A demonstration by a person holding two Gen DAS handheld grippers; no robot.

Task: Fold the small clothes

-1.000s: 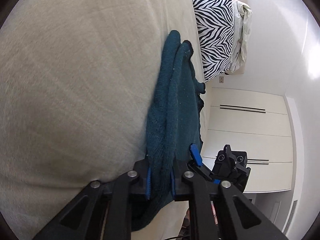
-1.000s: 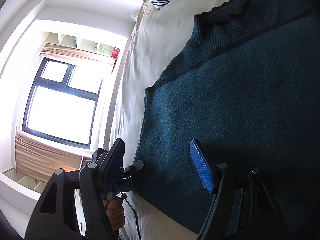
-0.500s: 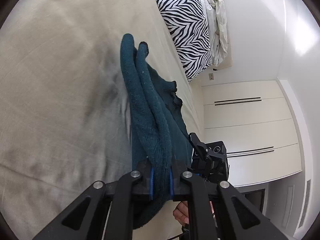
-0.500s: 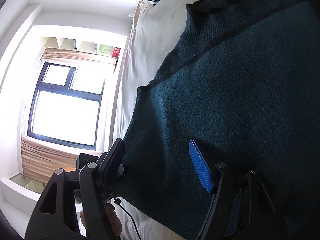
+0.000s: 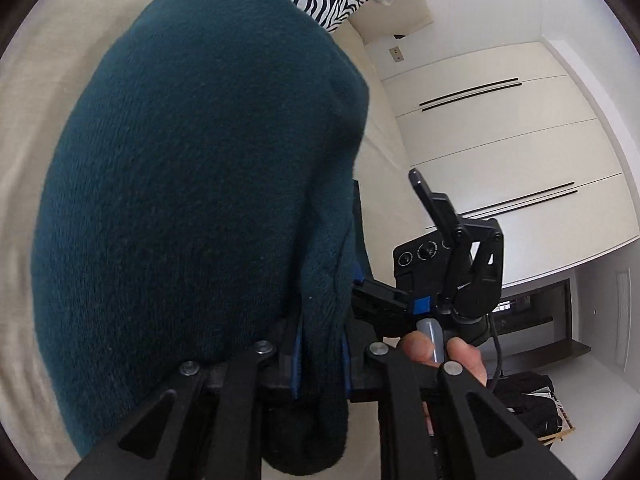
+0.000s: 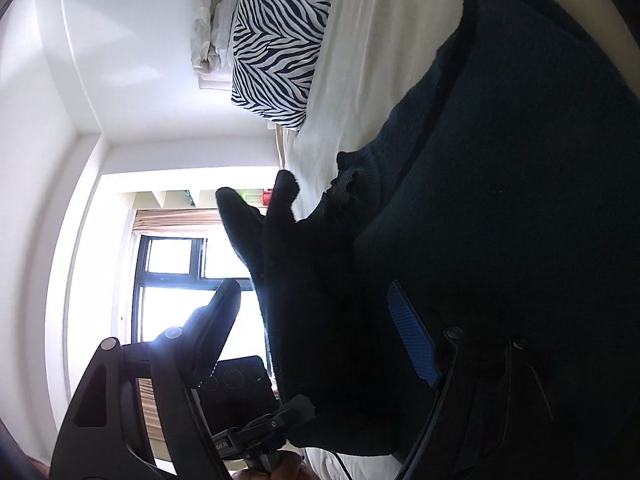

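Zebra pillow (image 6: 280, 40) and crumpled pale bedding (image 6: 212, 20) at the head of the cream bed (image 5: 48, 80); white wardrobe (image 5: 500, 140) beyond, window (image 6: 172, 264) opposite. Teal knit sweater (image 5: 192, 184) fills most of the left wrist view, blocking the bed. Left gripper (image 5: 320, 352) clenched on a bunched fold, lifting it; fabric runs lengthwise away toward the pillow. The rest lies flat on the bed, frilled collar (image 6: 348, 184) pillow-side. Right gripper (image 6: 320, 320) spread wide, grasping nothing, over the sweater.
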